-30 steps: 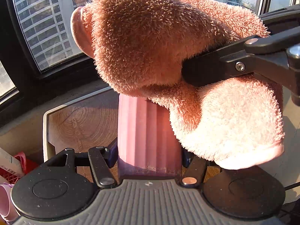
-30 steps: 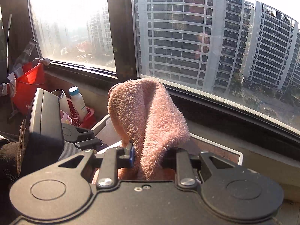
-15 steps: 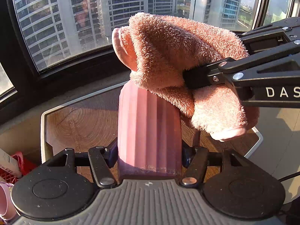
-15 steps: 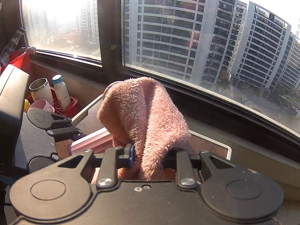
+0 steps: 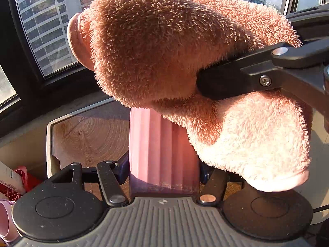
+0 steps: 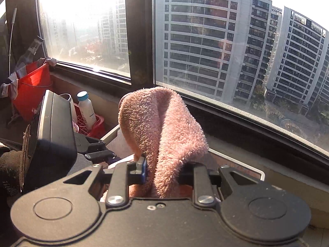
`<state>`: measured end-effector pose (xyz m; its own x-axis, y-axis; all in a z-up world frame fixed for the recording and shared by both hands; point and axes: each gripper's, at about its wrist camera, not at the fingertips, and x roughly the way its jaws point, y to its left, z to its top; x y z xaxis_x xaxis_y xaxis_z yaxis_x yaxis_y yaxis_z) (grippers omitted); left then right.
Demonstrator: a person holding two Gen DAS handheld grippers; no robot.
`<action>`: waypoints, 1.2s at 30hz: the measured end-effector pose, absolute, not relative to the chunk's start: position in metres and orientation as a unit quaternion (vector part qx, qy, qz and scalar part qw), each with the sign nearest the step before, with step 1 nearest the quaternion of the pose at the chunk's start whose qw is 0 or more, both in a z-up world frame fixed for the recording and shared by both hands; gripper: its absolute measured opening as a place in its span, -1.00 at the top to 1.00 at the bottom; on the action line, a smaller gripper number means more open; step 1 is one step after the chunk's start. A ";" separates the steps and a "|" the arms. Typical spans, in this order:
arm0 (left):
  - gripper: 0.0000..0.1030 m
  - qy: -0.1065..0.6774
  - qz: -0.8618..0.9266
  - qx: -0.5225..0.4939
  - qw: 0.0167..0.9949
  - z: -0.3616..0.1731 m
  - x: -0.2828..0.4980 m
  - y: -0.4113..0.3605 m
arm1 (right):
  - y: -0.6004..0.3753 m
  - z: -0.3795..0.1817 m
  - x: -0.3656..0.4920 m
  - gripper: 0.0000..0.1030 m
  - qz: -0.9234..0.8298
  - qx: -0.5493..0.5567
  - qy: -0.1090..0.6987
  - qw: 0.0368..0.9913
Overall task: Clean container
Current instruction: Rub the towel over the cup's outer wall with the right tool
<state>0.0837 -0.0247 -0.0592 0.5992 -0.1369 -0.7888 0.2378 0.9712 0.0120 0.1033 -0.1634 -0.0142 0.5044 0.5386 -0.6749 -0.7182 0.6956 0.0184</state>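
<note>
A ribbed pink container (image 5: pixel 162 154) stands clamped between the fingers of my left gripper (image 5: pixel 163 164), which is shut on it. A fluffy pink towel (image 5: pixel 185 65) covers the container's top and fills most of the left wrist view. My right gripper (image 5: pixel 207 84) reaches in from the right, shut on that towel. In the right wrist view the pink towel (image 6: pixel 164 135) rises from between the closed fingers of my right gripper (image 6: pixel 162 173), and the left gripper's body (image 6: pixel 55 135) sits at the left. The container's mouth is hidden by the towel.
A wood-grain tray table with a pale rim (image 5: pixel 49 135) lies below. A red basket (image 6: pixel 94 125) at the left holds a white bottle (image 6: pixel 86 109) and a cup. A red bucket (image 6: pixel 33 90) stands by the window ledge (image 6: pixel 257 123).
The towel and right gripper drew back from the container half a second ago, then came close again; the towel now presses over the container's top as it did one second ago.
</note>
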 end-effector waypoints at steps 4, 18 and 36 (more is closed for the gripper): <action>-0.20 0.432 -0.112 0.061 0.893 -0.057 0.081 -0.027 | -0.156 -0.023 0.100 0.54 0.372 -0.146 0.345 0.849; -0.20 0.431 -0.120 0.058 0.892 -0.056 0.082 -0.029 | -0.169 -0.032 0.118 0.53 0.307 -0.170 0.343 0.871; -0.20 0.438 -0.105 0.055 0.891 -0.060 0.085 -0.021 | -0.167 -0.015 0.115 0.53 0.361 -0.120 0.353 0.855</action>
